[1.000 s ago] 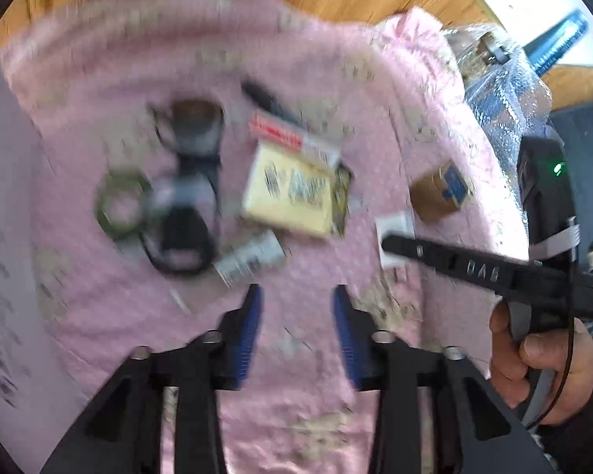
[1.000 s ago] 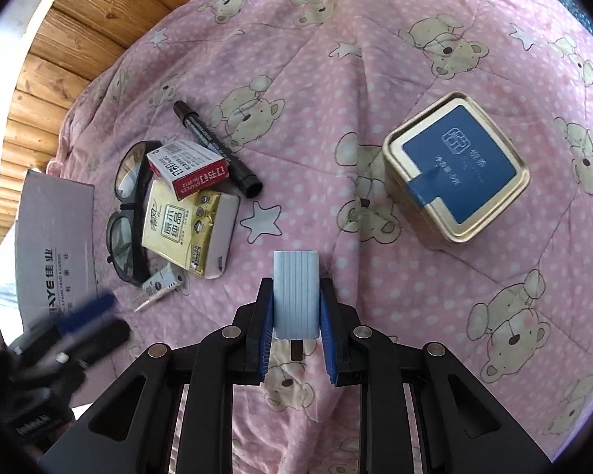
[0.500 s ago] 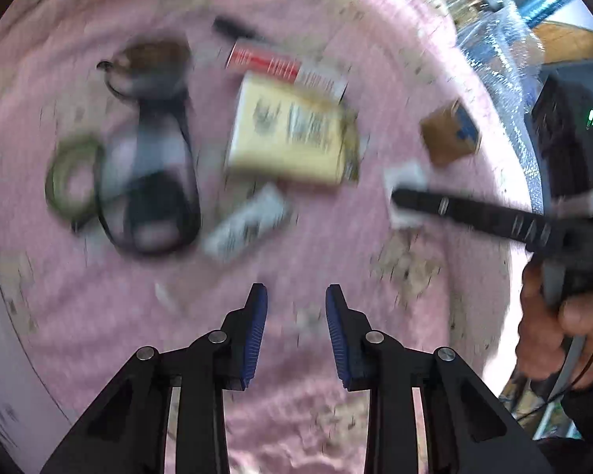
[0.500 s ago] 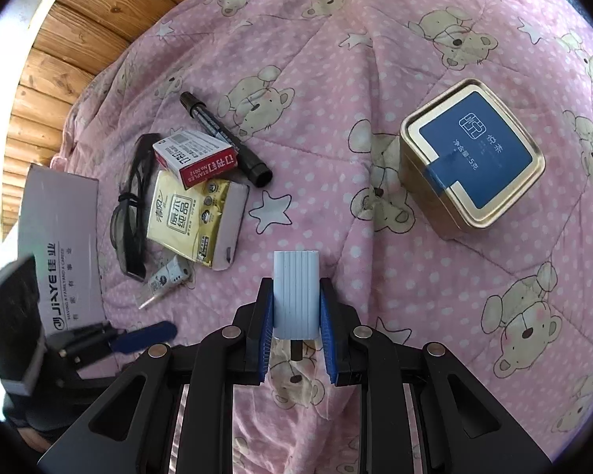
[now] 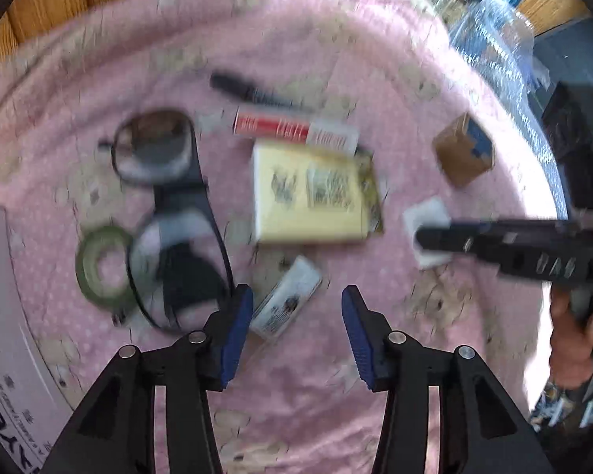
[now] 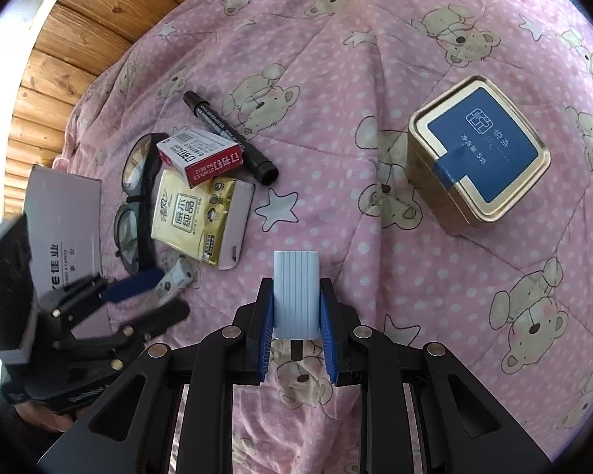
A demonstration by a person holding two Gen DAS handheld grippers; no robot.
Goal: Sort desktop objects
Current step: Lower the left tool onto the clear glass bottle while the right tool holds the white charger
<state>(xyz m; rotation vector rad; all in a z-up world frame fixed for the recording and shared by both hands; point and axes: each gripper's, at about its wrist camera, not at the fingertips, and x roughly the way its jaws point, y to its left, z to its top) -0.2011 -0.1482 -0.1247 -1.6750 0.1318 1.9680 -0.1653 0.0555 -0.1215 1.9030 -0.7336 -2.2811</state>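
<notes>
Left wrist view: your left gripper (image 5: 296, 316) hangs with jaws spread wide and empty above the pink blanket (image 5: 336, 59), just short of a small white tube (image 5: 286, 308) (blurred). Right wrist view: your right gripper (image 6: 296, 316) has its jaws clamped on a pale blue ribbed block (image 6: 296, 292), its long axis pointing straight ahead, raised over the blanket.

What I can't see well

My left camera view is all blurry, so the words on the yellow pack (image 5: 312, 193) and the small white tube (image 5: 286, 302) can't be read. In my right view, the glasses (image 6: 136, 197) are partly hidden under the red box (image 6: 201, 157), and the grey box (image 6: 65, 221) hides behind my left tool (image 6: 146, 296).
</notes>
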